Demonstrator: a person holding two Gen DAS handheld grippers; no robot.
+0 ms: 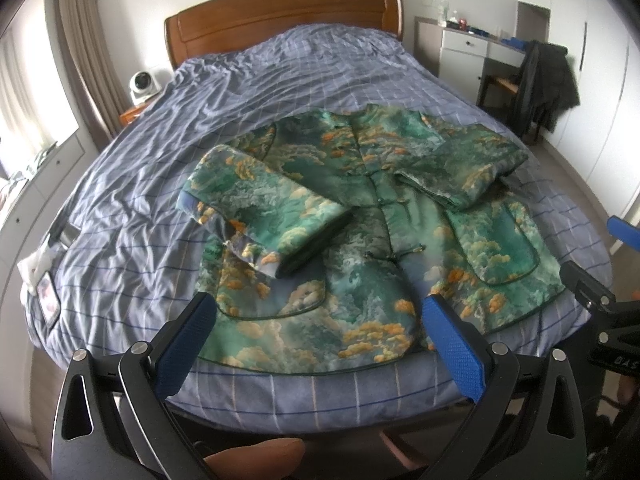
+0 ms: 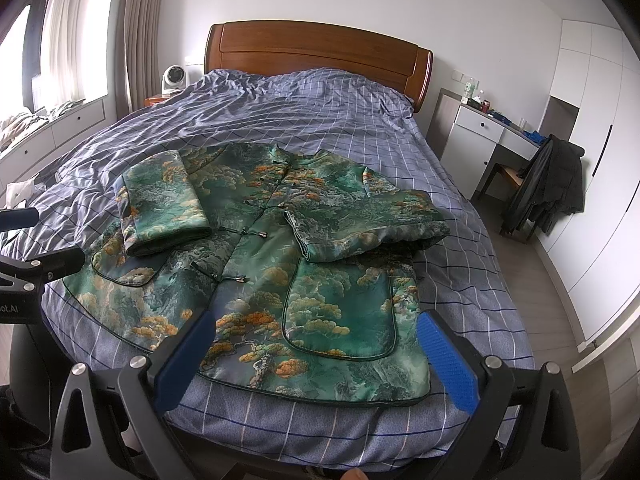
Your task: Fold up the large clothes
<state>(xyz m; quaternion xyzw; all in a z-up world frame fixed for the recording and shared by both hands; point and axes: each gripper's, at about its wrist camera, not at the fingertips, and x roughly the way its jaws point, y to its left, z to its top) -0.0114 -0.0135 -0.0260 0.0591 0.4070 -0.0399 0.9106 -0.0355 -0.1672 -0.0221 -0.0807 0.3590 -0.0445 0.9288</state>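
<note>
Bed (image 2: 460, 208): wide, wooden headboard, rumpled blue checked cover.
Jacket (image 2: 256, 264): glossy green brocade with orange cloud trees, lying face up near the foot edge in front of you, both sleeves folded in across the chest.
Left tool (image 1: 318, 316): your ribbed blue pads gape apart above the hem, gripping nothing.
Right tool (image 2: 316, 334): likewise spread wide, empty.

Your right gripper (image 2: 316, 336) hangs with its blue fingers (image 2: 448, 360) spread wide above the hem of the green printed jacket (image 2: 280, 248). The jacket lies front up on the checked bed cover (image 2: 320, 108), both sleeves folded across its chest. Your left gripper (image 2: 36, 268) shows at the left edge.
</note>
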